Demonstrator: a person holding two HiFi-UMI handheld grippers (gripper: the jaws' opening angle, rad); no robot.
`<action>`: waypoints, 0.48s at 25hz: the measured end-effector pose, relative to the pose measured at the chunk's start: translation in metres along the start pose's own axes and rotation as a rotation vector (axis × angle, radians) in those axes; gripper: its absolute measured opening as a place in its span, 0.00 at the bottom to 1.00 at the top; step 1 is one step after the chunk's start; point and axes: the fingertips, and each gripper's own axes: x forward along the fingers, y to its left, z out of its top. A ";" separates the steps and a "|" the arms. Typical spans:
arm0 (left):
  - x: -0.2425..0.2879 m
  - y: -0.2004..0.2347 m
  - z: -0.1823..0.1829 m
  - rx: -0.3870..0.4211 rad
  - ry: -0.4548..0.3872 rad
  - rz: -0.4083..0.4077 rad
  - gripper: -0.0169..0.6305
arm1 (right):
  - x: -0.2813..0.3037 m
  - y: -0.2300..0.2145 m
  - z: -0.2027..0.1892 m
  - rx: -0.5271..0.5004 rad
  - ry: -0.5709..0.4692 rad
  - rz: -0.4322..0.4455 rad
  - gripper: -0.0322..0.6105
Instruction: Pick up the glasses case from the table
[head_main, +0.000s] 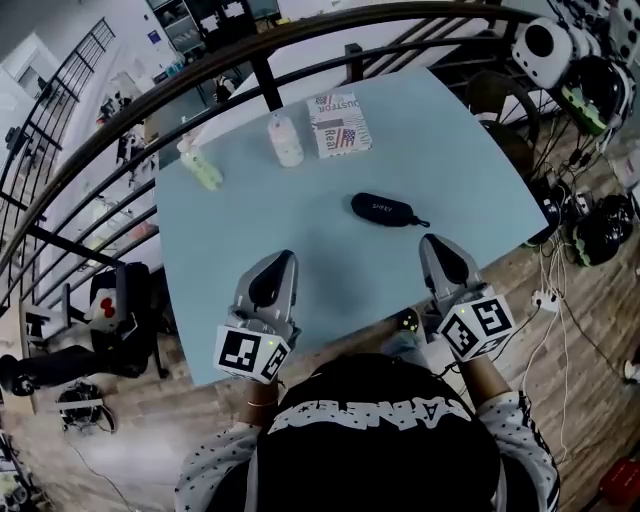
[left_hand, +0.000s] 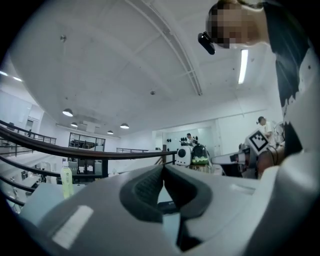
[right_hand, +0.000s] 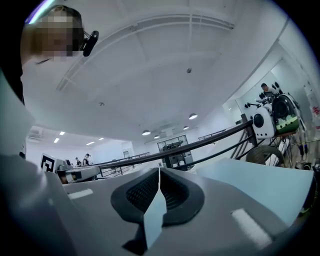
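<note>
The black glasses case (head_main: 385, 210) lies on the light blue table (head_main: 470, 150), right of its middle, with a small strap at its right end. My left gripper (head_main: 284, 258) hovers over the table's near edge, below and left of the case, jaws closed tip to tip with nothing in them. My right gripper (head_main: 431, 241) is just below and right of the case, a short gap away, also shut and empty. In the left gripper view the fingertips (left_hand: 163, 166) meet. The right gripper (right_hand: 159, 170) shows its pads pressed together in its own view.
A pale green bottle (head_main: 200, 165), a white bottle (head_main: 285, 140) and a printed box (head_main: 338, 125) stand at the table's far side. A dark railing (head_main: 300, 35) curves behind the table. Headsets and cables (head_main: 585, 215) crowd the floor at the right.
</note>
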 end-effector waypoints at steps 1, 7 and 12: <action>0.004 -0.002 -0.001 0.003 0.006 0.009 0.03 | 0.006 -0.005 0.001 0.003 0.001 0.015 0.07; 0.032 -0.013 0.000 0.021 0.018 0.073 0.03 | 0.026 -0.042 0.005 0.009 0.013 0.084 0.09; 0.054 -0.025 -0.001 0.024 0.029 0.102 0.03 | 0.037 -0.067 0.004 0.007 0.047 0.128 0.11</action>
